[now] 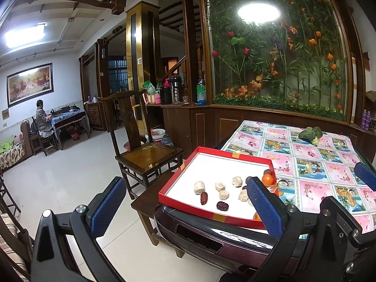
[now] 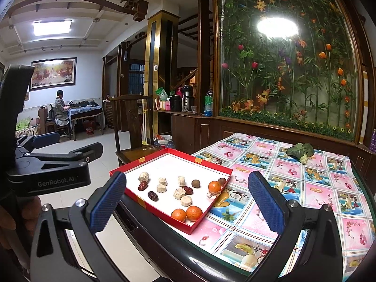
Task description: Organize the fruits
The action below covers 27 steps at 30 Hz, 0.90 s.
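A red tray [image 2: 174,164] with a white floor sits on the table's left corner, overhanging the edge. It holds three tangerines [image 2: 215,186], dark red dates [image 2: 152,195], brown longans [image 2: 195,183] and several pale cut chunks [image 2: 143,176]. My right gripper [image 2: 186,202] hovers open just in front of the tray, nothing between its fingers. My left gripper [image 1: 186,208] is also open and empty, low at the tray's [image 1: 211,164] near-left side; one tangerine [image 1: 268,179] shows beside its right finger. In the right wrist view the left gripper [image 2: 80,141] appears at far left, held by a hand.
A floral tablecloth [image 2: 293,188] covers the table, with a green leafy vegetable [image 2: 299,151] at the far side. A wooden chair [image 1: 145,155] stands left of the table on the tiled floor. Behind are a cabinet with flasks [image 1: 176,89] and a person seated far left [image 1: 42,117].
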Available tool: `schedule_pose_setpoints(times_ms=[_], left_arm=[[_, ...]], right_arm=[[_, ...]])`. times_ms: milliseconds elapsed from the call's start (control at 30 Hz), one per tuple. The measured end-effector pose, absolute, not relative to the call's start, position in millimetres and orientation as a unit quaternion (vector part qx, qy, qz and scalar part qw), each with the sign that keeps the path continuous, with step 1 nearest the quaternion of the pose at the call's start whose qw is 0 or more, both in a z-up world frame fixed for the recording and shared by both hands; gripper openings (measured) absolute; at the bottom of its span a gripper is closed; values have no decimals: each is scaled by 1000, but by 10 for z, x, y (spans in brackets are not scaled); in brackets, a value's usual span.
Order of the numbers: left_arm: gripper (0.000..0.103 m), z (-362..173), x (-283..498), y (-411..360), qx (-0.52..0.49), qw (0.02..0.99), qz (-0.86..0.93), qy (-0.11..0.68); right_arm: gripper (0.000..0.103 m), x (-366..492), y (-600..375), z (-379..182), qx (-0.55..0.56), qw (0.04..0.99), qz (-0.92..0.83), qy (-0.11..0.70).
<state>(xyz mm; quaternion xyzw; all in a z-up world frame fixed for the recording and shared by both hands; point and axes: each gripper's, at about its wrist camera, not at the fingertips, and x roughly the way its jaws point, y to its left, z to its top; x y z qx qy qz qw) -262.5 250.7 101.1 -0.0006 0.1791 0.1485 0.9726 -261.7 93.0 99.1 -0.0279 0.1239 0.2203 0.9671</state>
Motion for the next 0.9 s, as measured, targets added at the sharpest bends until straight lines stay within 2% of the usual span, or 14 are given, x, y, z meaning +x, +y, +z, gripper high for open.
schedule_pose_setpoints(times_ms=[900], left_arm=[[103, 988, -2623, 2571, -17, 973, 124, 192]], right_arm=[[103, -2618, 945, 985, -31, 968, 220, 121]])
